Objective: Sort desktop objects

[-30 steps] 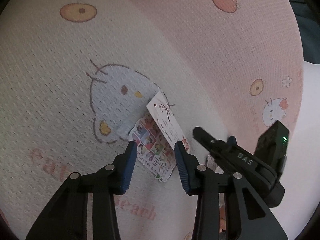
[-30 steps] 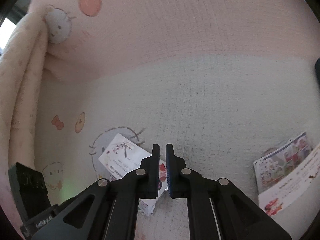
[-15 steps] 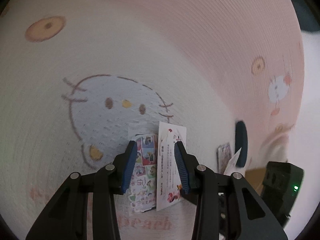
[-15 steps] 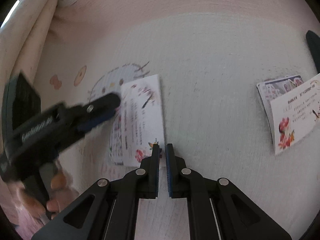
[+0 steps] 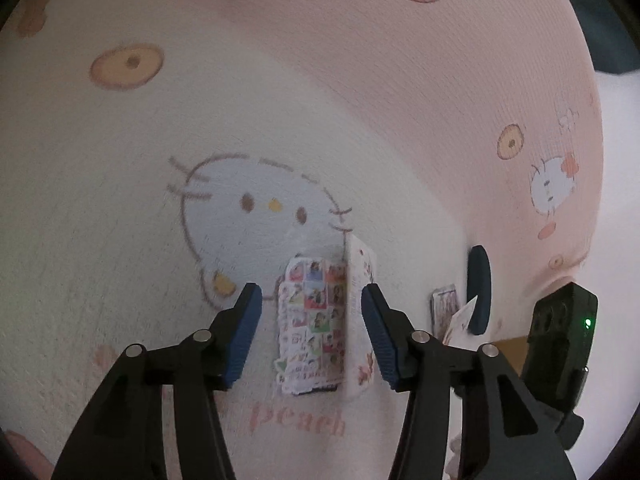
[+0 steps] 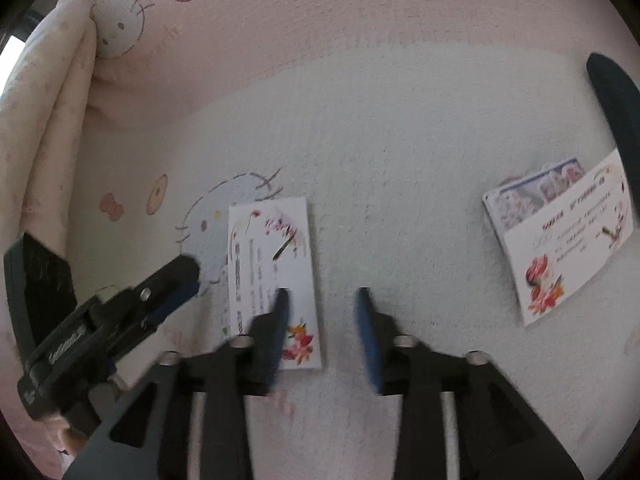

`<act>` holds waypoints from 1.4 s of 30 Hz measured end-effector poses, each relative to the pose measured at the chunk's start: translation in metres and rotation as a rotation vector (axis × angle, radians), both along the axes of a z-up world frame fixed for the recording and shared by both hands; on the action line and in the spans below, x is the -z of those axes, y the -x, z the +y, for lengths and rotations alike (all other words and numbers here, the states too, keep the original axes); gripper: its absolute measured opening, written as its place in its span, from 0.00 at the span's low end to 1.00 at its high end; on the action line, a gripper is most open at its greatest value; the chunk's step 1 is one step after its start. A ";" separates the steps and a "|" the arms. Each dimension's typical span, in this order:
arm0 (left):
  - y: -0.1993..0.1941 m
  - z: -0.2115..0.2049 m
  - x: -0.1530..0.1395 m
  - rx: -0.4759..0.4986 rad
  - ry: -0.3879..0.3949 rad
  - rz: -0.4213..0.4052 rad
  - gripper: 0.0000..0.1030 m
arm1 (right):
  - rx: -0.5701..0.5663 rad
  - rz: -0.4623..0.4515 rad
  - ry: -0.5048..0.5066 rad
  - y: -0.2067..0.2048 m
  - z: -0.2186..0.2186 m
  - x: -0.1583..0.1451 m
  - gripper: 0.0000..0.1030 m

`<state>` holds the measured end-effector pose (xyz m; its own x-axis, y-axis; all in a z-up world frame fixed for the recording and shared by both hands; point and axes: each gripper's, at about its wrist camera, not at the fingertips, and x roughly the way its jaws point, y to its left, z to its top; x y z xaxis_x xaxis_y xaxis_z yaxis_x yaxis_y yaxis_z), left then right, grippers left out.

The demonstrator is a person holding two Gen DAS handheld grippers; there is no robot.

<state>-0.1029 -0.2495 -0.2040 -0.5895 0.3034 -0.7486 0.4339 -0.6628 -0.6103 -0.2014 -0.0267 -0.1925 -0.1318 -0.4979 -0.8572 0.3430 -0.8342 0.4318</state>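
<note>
The left gripper (image 5: 311, 322) is opening, its blue pads either side of a colourful sticker sheet (image 5: 314, 322) and the white flowered card (image 5: 360, 312) leaning on its right edge — neither pad presses on them; both lie on the surface (image 5: 120, 240), a pale cloth printed with a cartoon cat face. The right gripper (image 6: 322, 330) is opening too, with nothing between its pads, its left pad over the lower part of that same card (image 6: 270, 276); a second pile of card and stickers (image 6: 560, 240) lies well apart to the right, beside a dark oval object (image 6: 616, 108).
</note>
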 end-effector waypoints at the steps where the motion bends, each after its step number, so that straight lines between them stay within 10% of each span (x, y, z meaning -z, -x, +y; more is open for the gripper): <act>1: -0.001 -0.002 0.001 -0.002 -0.013 -0.009 0.55 | -0.001 -0.007 0.008 0.001 -0.002 0.002 0.35; 15: -0.008 0.011 0.014 -0.022 -0.141 0.027 0.55 | 0.045 -0.072 0.117 -0.003 -0.040 0.019 0.35; 22: -0.041 0.030 0.010 0.015 -0.107 0.000 0.54 | -0.002 -0.072 0.015 -0.045 -0.046 0.015 0.20; 42: -0.122 0.073 -0.006 0.071 0.021 -0.050 0.56 | -0.119 -0.117 -0.097 -0.140 -0.028 0.010 0.22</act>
<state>0.0189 -0.1766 -0.1981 -0.5291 0.3271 -0.7830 0.4149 -0.7052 -0.5749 -0.0617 -0.0549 -0.2022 0.0260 -0.4187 -0.9077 0.3941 -0.8302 0.3943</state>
